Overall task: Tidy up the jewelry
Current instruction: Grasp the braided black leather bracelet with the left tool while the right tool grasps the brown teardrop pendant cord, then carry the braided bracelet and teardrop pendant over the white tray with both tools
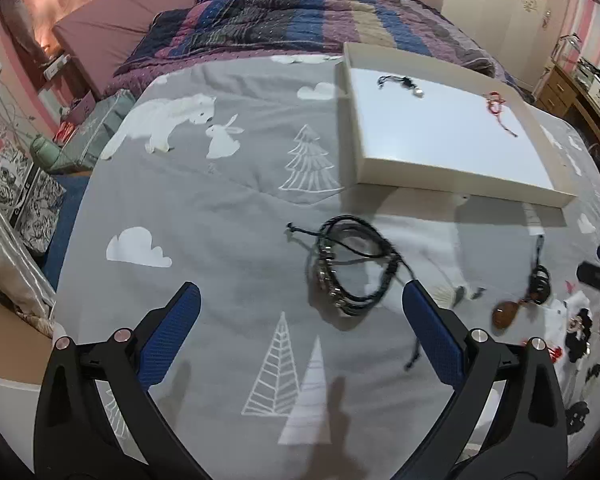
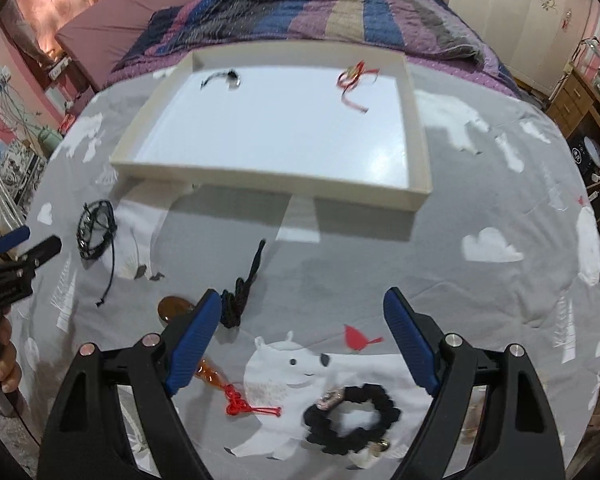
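Note:
A shallow white tray (image 1: 460,186) (image 2: 260,171) lies on the grey bed cover. Inside it are a black cord bracelet (image 1: 400,82) (image 2: 222,78) and a red ribbon bracelet (image 1: 498,110) (image 2: 354,80). A black multi-strand bracelet (image 1: 352,264) (image 2: 94,236) lies on the cover just ahead of my open left gripper (image 1: 302,292). A brown stone pendant on a black cord (image 1: 508,312) (image 2: 172,308) lies by my open right gripper (image 2: 302,300). A black beaded bracelet (image 2: 352,420) and a red knot charm (image 2: 240,402) lie under the right gripper.
A striped quilt (image 1: 300,20) is bunched behind the tray. The bed's left edge drops to boxes and bags (image 1: 40,184). A wooden dresser (image 1: 572,92) stands at the right. The left gripper also shows in the right wrist view (image 2: 28,244).

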The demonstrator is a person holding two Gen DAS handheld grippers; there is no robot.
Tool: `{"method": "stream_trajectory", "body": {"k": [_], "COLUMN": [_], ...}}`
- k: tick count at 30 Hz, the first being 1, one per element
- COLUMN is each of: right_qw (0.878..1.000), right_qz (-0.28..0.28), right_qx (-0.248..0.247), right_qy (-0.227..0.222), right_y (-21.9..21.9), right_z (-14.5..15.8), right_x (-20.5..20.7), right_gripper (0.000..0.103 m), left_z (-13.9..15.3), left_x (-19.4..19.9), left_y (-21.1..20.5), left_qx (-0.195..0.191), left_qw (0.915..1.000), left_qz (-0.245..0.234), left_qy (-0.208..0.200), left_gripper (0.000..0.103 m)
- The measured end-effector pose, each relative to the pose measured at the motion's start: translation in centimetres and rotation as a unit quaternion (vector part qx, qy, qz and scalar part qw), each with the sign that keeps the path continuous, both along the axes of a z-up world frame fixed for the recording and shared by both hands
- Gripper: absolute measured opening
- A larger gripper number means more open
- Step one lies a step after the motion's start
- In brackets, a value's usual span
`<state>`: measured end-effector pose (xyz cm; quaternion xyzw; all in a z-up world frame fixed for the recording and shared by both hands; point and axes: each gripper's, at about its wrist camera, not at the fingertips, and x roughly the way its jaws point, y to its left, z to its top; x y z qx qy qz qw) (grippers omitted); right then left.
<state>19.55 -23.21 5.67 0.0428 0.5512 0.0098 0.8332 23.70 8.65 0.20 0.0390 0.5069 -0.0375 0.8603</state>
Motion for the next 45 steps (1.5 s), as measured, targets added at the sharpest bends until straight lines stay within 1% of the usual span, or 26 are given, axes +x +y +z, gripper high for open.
{"method": "stream_trajectory", "body": {"k": [6,9,12,14,15,16,17,18,19,20,21,22,23,26,27,28,29,31,33,39,41,45], "right_qw": [1.000,0.999,0.999,1.000,1.000,1.000,1.000,1.000,1.000,1.000,1.000,1.000,1.000,1.000,0.999,1.000,1.000,1.000,0.999,0.999,0.999,0.998], "right_qz": [-0.013,-0.022,-0.020,-0.015,-0.014,-0.013,-0.011,-0.011,-0.011,-0.010,-0.008,-0.007,-0.007,-0.001,0.000,0.002,0.005,0.011,0.015,0.022,0.021,0.015], "right_qx": [0.013,0.023,0.028,0.024,0.022,0.021,0.025,0.029,0.029,0.028,0.027,0.027,0.027,0.031,0.032,0.031,0.028,0.025,0.030,0.041,0.045,0.052], "right_qy": [-0.012,-0.021,-0.017,-0.011,-0.009,-0.006,0.001,0.002,0.002,0.002,0.003,0.004,0.004,0.001,0.000,-0.001,-0.004,-0.006,-0.008,-0.011,-0.013,-0.022], "right_y": [0.9,1.3,2.0,2.5,2.7,2.8,2.9,2.9,3.0,3.0,3.1,3.1,3.1,3.1,3.1,3.2,3.3,3.4,3.2,2.3,1.7,0.6], "right_z": [-1.1,-1.6,-2.5,-3.2,-3.4,-3.6,-3.9,-4.1,-4.2,-4.3,-4.3,-4.4,-4.4,-4.3,-4.3,-4.3,-4.2,-4.1,-3.9,-3.3,-3.1,-2.4], "right_x": [0.1,0.0,0.1,0.3,0.4,0.6,0.8,0.8,0.8,0.9,1.0,1.0,1.0,1.0,1.0,1.0,0.9,0.9,0.9,1.0,1.1,1.3], "right_gripper": [0.084,0.083,0.082,0.073,0.063,0.058,0.058,0.054,0.049,0.046,0.042,0.038,0.036,0.024,0.018,0.017,0.016,0.015,0.014,0.013,0.013,0.013], "left_z": [-2.0,-2.8,-3.4,-3.6,-3.7,-3.8,-3.9,-3.9,-4.0,-4.2,-4.3,-4.4,-4.4,-4.4,-4.3,-4.2,-4.2,-4.1,-4.0,-3.5,-3.0,-1.0], "left_x": [1.3,1.9,2.2,2.5,2.7,2.8,3.0,3.1,3.2,3.3,3.3,3.4,3.3,3.1,3.1,3.0,3.0,2.8,2.7,2.6,2.4,1.6], "left_y": [0.5,0.5,0.3,-0.1,-0.4,-0.5,-0.7,-0.8,-1.0,-1.2,-1.4,-1.6,-1.8,-2.4,-2.4,-2.6,-2.7,-2.8,-2.9,-2.8,-2.8,-3.5], "left_qx": [0.001,-0.015,-0.026,-0.024,-0.023,-0.022,-0.021,-0.020,-0.020,-0.019,-0.020,-0.017,-0.007,0.001,0.001,0.004,0.008,0.011,0.010,0.003,-0.002,-0.015], "left_qw": [0.9999,0.9996,0.9992,0.9993,0.9994,0.9995,0.9995,0.9995,0.9995,0.9996,0.9996,0.9996,0.9998,0.9999,0.9999,0.9998,0.9998,0.9997,0.9996,0.9997,0.9998,0.9997], "left_qz": [0.015,0.023,0.029,0.027,0.025,0.024,0.024,0.023,0.021,0.016,0.013,0.010,0.009,-0.002,-0.003,-0.005,-0.007,-0.009,-0.011,-0.007,-0.005,-0.017], "left_qy": [0.002,0.005,0.004,0.005,0.007,0.007,0.008,0.008,0.010,0.014,0.017,0.020,0.017,0.015,0.016,0.017,0.017,0.021,0.024,0.023,0.018,-0.001], "left_gripper": [0.100,0.099,0.096,0.091,0.087,0.085,0.084,0.080,0.074,0.070,0.061,0.058,0.057,0.045,0.038,0.032,0.030,0.015,0.012,0.012,0.012,0.012]}}
